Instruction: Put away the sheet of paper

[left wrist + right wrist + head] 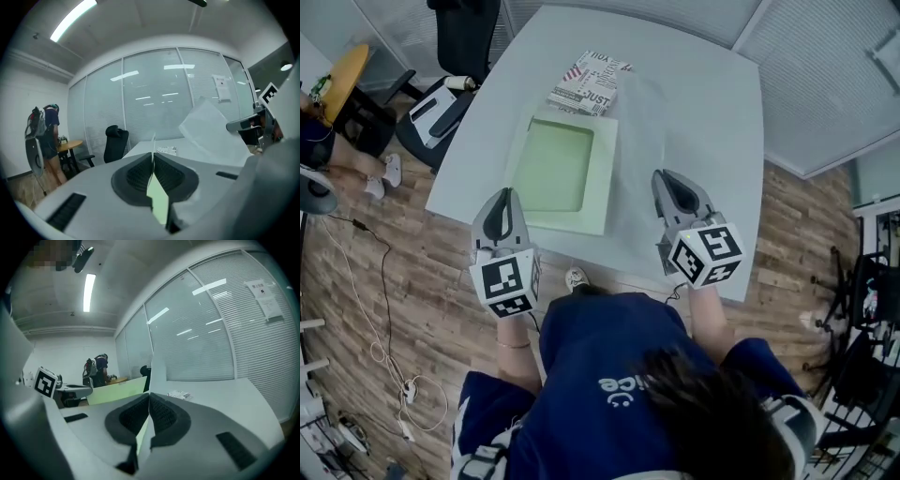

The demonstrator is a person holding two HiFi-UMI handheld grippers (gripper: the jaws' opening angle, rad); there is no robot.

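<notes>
Near the tabletop's (703,112) front edge, both grippers are closed on thin material. The left gripper (502,199) has its jaws pressed on the near left corner of the pale green sheet (553,169), which spreads over the tabletop's left half. The right gripper (667,183) pinches the edge of a translucent film (211,133) that rises between the two grippers. A booklet (591,84) lies at the far edge, just beyond the sheet.
</notes>
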